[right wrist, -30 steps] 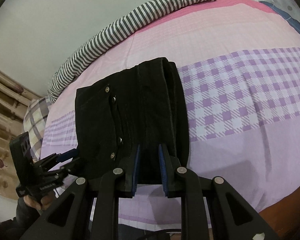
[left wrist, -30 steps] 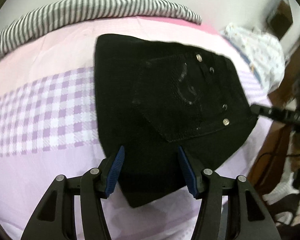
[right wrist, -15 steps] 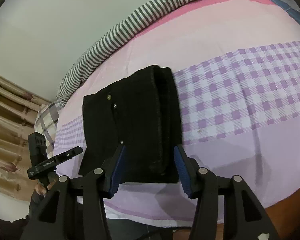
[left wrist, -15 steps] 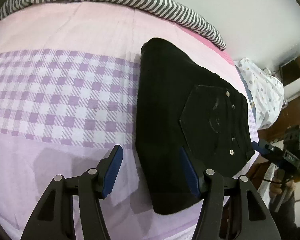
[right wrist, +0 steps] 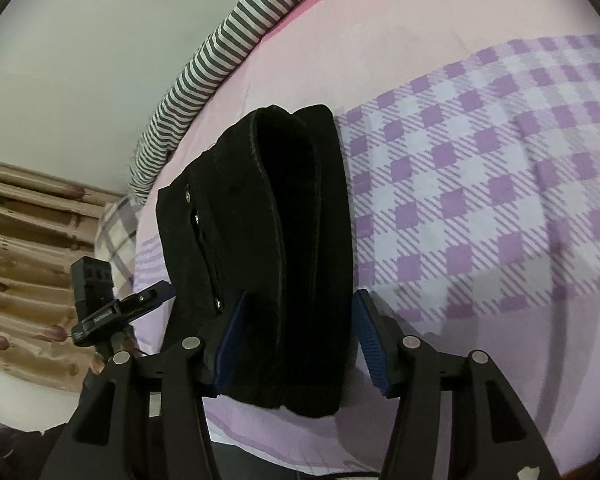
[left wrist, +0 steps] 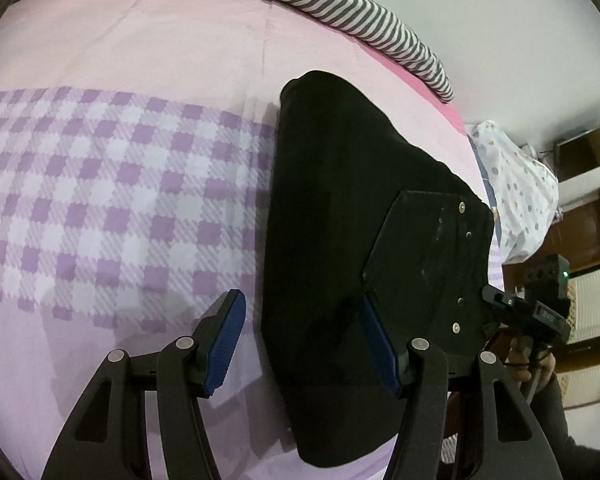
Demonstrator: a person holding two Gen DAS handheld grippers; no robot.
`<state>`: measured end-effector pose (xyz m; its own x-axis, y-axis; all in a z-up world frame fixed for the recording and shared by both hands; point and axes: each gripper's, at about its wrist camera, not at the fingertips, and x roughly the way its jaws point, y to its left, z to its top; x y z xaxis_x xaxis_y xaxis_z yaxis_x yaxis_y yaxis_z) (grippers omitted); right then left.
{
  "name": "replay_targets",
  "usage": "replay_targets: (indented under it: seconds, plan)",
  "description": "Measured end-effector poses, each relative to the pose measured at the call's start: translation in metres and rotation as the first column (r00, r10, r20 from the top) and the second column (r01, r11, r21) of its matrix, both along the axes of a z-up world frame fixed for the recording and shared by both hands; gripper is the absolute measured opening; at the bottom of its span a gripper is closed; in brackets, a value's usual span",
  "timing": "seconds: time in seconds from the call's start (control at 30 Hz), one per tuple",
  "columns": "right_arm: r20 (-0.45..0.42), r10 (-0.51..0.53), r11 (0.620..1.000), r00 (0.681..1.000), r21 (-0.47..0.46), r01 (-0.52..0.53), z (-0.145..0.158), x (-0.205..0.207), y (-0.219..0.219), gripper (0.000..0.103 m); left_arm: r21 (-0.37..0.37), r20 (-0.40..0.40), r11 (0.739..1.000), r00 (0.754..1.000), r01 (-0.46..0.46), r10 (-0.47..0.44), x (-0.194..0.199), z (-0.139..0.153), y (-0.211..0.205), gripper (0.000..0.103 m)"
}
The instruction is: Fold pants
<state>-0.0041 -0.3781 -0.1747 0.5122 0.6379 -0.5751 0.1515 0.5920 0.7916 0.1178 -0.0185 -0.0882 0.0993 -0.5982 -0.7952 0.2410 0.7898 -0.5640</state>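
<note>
The black pants [left wrist: 332, 240] lie folded into a compact stack on the bed, with a riveted back pocket [left wrist: 432, 256] on top. My left gripper [left wrist: 302, 344] is open and empty, its jaws straddling the stack's near left edge. In the right wrist view the folded pants [right wrist: 272, 248] show their stacked edges. My right gripper [right wrist: 298, 344] is open and empty, its jaws wide on either side of the stack's near end. Each gripper also shows in the other's view, the right one [left wrist: 528, 312] and the left one [right wrist: 112, 312], beside the pants.
The bed sheet [left wrist: 120, 200] is pink and lilac with a purple checked band. A grey striped bolster [left wrist: 340, 4] lies along the far edge by the wall. A dotted white bundle [left wrist: 512, 188] and wooden furniture stand right; curtains [right wrist: 28, 248] hang left.
My right gripper opened and let go of the pants' near edge, then drew close again. My left gripper swung left and back, now over the stack's left edge.
</note>
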Motion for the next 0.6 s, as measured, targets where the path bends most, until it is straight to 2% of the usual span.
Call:
replay_targets:
  seconds: [0.37, 0.5, 0.6]
  plan:
    - [0.053, 0.069, 0.989, 0.996, 0.125, -0.075, -0.010, 0.023, -0.009, 0.052, -0.100, 0.011, 0.991, 0.996, 0.088, -0.088, 0.030, -0.006, -0.020, 0.062]
    - [0.069, 0.130, 0.985, 0.989, 0.106, -0.136, -0.007, 0.037, 0.006, 0.052, -0.165, -0.003, 0.981, 0.994, 0.107, -0.109, 0.032, -0.009, -0.020, 0.063]
    - [0.065, 0.132, 0.985, 0.989, 0.100, -0.138, -0.004, 0.042, 0.015, 0.052, -0.196, -0.012, 0.975, 0.994, 0.105, -0.109, 0.032, -0.011, -0.017, 0.063]
